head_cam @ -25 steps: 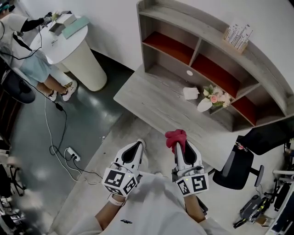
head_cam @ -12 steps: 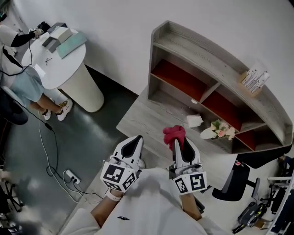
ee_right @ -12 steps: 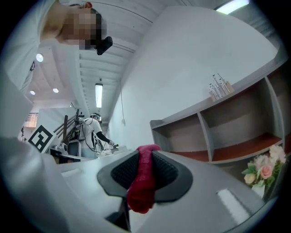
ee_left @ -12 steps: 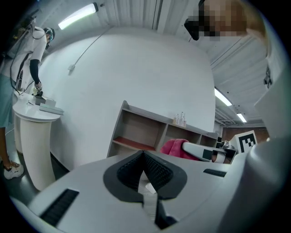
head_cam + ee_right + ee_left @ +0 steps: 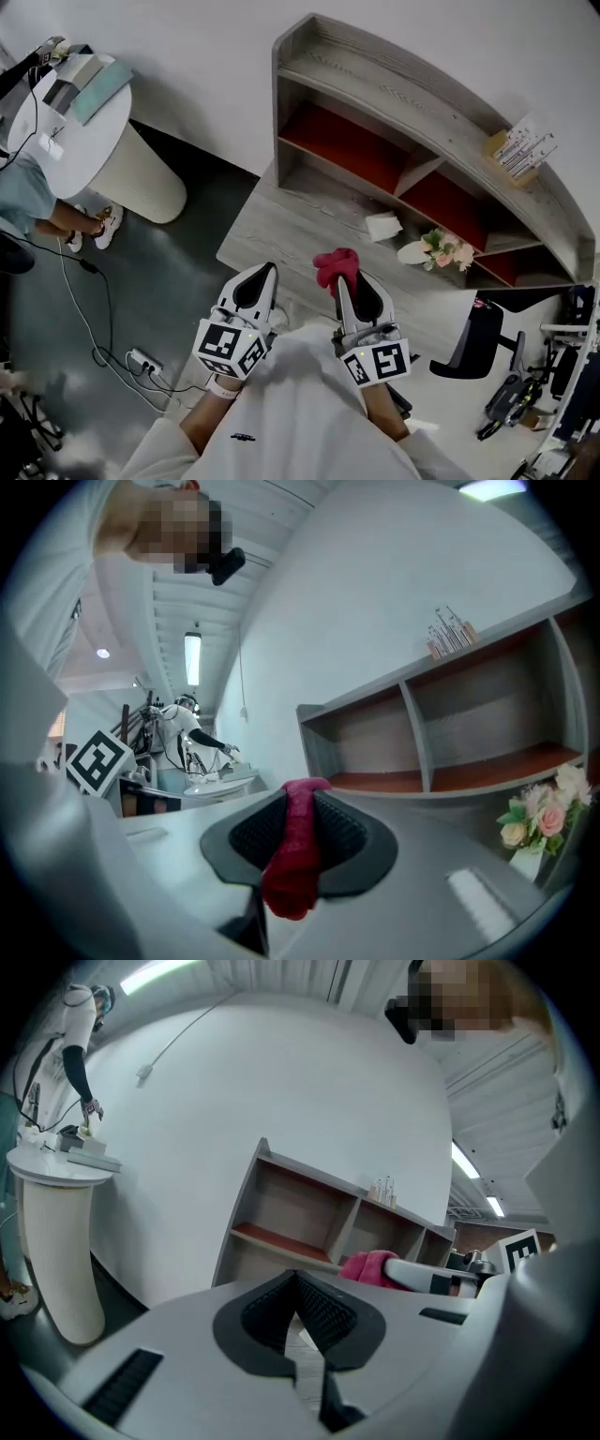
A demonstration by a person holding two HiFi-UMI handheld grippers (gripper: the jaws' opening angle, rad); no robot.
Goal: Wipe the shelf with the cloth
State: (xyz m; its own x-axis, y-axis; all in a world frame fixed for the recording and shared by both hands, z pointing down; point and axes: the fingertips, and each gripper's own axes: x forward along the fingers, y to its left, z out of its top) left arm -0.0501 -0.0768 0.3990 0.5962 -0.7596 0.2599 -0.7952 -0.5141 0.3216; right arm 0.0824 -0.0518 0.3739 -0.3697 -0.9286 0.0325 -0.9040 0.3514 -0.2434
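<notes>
Right claw (image 5: 339, 280): clenched on a crumpled pinkish-red fabric cloth (image 5: 294, 853), pinched between the pads, poking past the tips and dangling underneath.

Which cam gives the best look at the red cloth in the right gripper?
Right gripper view: the cloth fills the centre, pinched between the right gripper's jaws, its tail trailing toward the camera. Head view shows only a bunch past the jaw tips; left gripper view catches a pink edge from the side.
</notes>
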